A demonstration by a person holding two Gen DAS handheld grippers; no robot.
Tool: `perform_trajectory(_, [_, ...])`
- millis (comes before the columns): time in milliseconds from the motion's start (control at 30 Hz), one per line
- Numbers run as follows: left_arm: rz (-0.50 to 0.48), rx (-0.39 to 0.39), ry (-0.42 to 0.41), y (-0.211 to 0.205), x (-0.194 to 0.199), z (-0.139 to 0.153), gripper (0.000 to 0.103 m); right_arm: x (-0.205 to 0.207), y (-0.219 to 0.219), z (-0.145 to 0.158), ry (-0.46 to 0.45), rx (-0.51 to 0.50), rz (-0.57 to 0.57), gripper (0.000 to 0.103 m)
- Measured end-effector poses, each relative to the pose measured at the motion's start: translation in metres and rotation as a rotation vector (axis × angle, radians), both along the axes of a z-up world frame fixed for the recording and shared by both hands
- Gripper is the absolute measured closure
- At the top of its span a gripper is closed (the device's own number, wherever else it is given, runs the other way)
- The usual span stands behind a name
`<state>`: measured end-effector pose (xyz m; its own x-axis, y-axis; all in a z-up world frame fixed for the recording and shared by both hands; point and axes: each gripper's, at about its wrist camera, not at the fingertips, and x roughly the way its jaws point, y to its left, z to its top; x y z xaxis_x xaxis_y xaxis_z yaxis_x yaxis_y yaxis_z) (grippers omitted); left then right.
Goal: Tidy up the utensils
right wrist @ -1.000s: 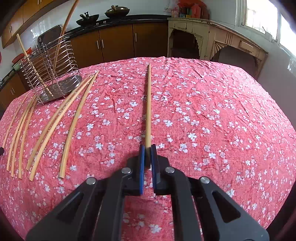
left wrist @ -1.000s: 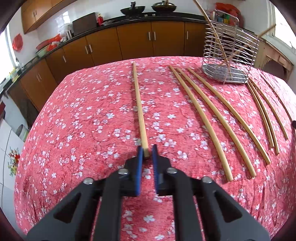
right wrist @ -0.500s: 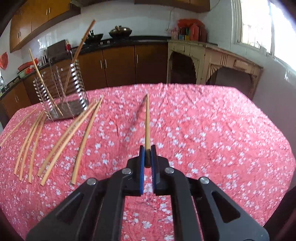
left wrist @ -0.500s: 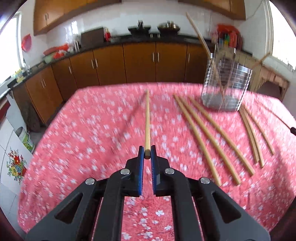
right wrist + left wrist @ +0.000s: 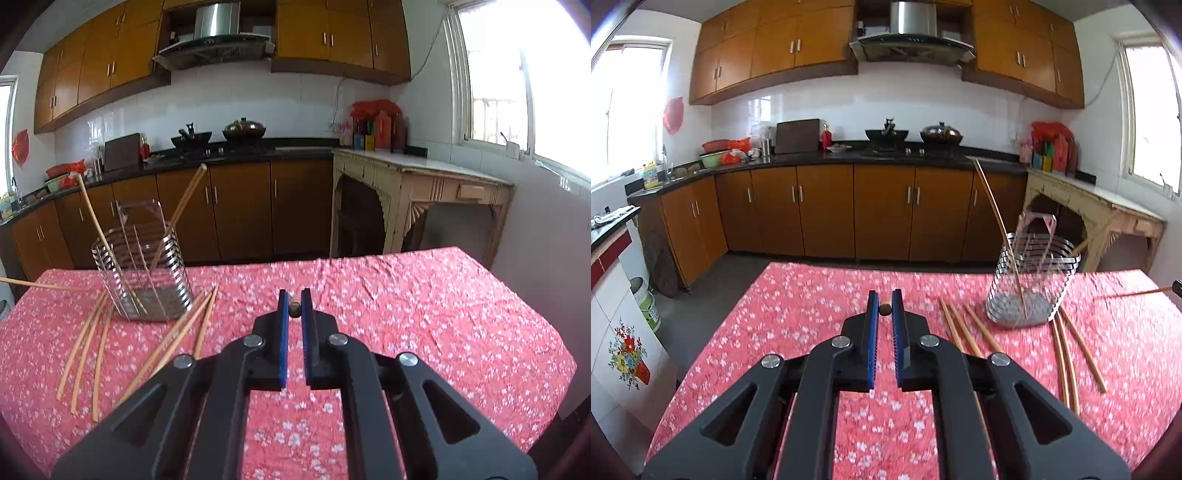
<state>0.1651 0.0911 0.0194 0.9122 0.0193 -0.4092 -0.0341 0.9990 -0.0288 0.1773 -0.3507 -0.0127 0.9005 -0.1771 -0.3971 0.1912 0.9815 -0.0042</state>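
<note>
My left gripper [image 5: 885, 309] is shut on a wooden chopstick [image 5: 885, 309], held above the red flowered tablecloth and seen end-on between the blue pads. My right gripper [image 5: 294, 308] is shut on another chopstick [image 5: 294, 308], also seen end-on. The wire utensil holder [image 5: 1032, 286] stands at the right in the left wrist view and at the left in the right wrist view [image 5: 144, 273], with chopsticks leaning in it. Several loose chopsticks [image 5: 1067, 354] lie on the cloth around the holder, also in the right wrist view [image 5: 173, 336].
The table [image 5: 424, 314] carries a red flowered cloth. Behind it run brown kitchen cabinets [image 5: 827, 210] with a black counter and woks. A pale wooden side table [image 5: 417, 199] stands at the right by the window. A chopstick tip [image 5: 1137, 293] juts in from the right edge.
Both grippers have lifted their chopsticks off the cloth and tipped upward, so each stick now points straight away from the camera. The view now looks level at the kitchen.
</note>
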Motion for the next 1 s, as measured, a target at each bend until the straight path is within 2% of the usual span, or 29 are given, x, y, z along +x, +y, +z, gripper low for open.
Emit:
perform_trajectory(133, [0.012, -0.026, -0.023, 0.005, 0.006, 0.01, 0.096, 0.005, 0.0, 0.016, -0.041, 0.001, 0.007, 0.096])
perform_trajectory(533, [0.024, -0.031, -0.104, 0.003, 0.014, 0.049, 0.096, 0.014, 0.007, 0.061, -0.116, 0.018, 0.059, 0.096])
perform_trajectory(1000, [-0.02, -0.021, -0.148, -0.006, 0.005, 0.066, 0.096, 0.008, 0.015, 0.083, -0.126, 0.091, 0.152, 0.096])
